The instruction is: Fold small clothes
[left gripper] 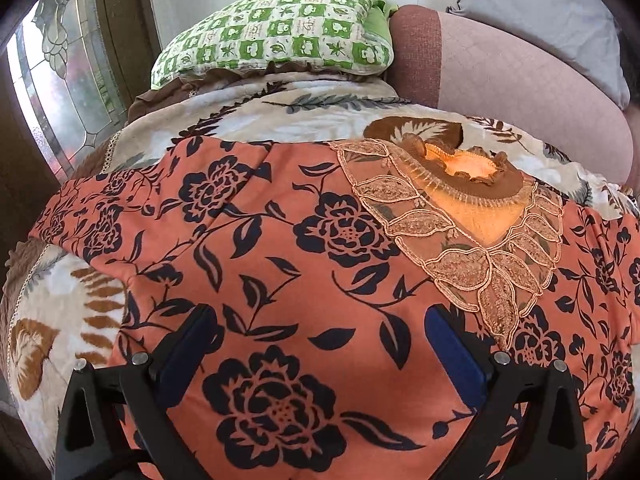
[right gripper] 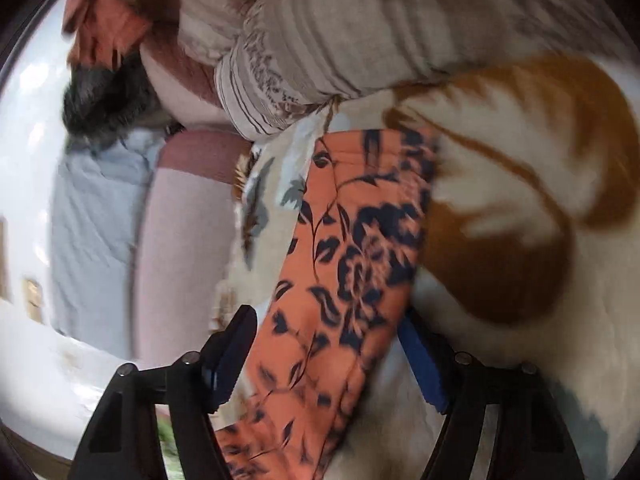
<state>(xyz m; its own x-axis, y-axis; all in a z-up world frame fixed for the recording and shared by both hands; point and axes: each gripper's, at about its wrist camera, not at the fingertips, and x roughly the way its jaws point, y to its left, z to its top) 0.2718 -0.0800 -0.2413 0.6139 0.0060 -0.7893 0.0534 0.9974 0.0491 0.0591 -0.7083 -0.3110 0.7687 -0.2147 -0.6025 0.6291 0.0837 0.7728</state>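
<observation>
Item: top (left gripper: 280,280), orange with dark floral print, lace yoke (left gripper: 460,248) round a ruffled neckline, laid flat and face-up on the blanket (left gripper: 280,116) that covers the bed; I read this spread-out lie as the starting position for a fold, with no fold yet visible in the body. One sleeve or side strip of the same top (right gripper: 352,260) runs up the right wrist view, lying over the blanket (right gripper: 520,160). Left gripper (left gripper: 320,348): I have it low over the chest of the top, jaws spread wide with only flat cloth showing between them; nothing is pinched, and I cannot tell whether the tips touch the fabric. Right gripper (right gripper: 324,348): jaws part-way in, straddling the strip so the cloth passes between the pads; the picture is blurred, the left pad stands clear of the cloth, and I judge the strip not yet clamped. That placement suits taking the strip's edge to carry it across the body. Surroundings: green checked pillow (left gripper: 276,36) at the head of the bed, a pink bolster (left gripper: 520,80) beside it, a grey pillow (left gripper: 540,8) behind, leaded window (left gripper: 60,80) at the left. A person's striped sleeve (right gripper: 300,60) crosses the top of the right view.
</observation>
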